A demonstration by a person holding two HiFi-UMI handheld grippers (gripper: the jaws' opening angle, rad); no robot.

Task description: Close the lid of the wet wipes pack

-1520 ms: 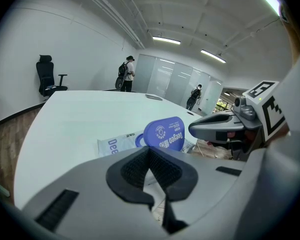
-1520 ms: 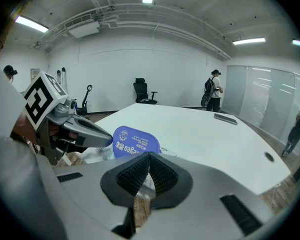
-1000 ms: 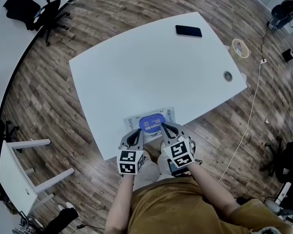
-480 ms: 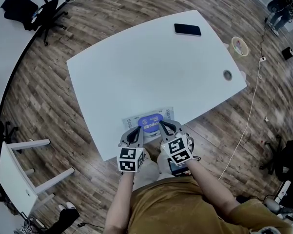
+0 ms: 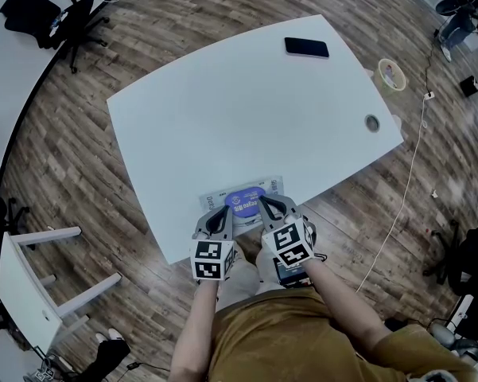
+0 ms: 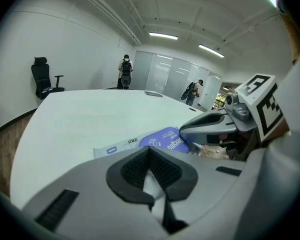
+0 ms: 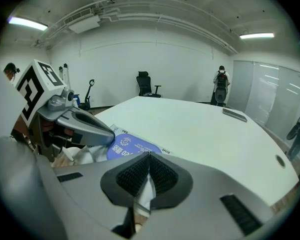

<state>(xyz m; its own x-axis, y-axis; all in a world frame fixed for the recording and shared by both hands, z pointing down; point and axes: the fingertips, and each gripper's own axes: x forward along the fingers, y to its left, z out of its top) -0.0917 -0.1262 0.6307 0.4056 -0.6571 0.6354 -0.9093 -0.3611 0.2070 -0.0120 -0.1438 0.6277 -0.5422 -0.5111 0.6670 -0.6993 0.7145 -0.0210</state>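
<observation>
The wet wipes pack (image 5: 242,196) lies flat at the near edge of the white table (image 5: 239,110). Its blue oval lid (image 5: 246,200) looks flat against the pack and also shows in the left gripper view (image 6: 165,141) and the right gripper view (image 7: 131,147). My left gripper (image 5: 223,214) sits at the pack's near left corner, jaws shut with nothing held (image 6: 150,151). My right gripper (image 5: 264,204) rests at the lid's near right side, its pads meeting at the tip (image 7: 149,156). The pack's near edge is hidden behind both grippers.
A black phone (image 5: 306,48) lies at the table's far right corner. A cable hole (image 5: 371,122) is near the right edge and a tape roll (image 5: 391,76) sits just off it. An office chair (image 5: 60,18) and a small white table (image 5: 24,281) stand on the wooden floor.
Almost nothing differs. Both grippers stay at the pack's near edge, and the right one has crept slightly forward onto the lid's side.
</observation>
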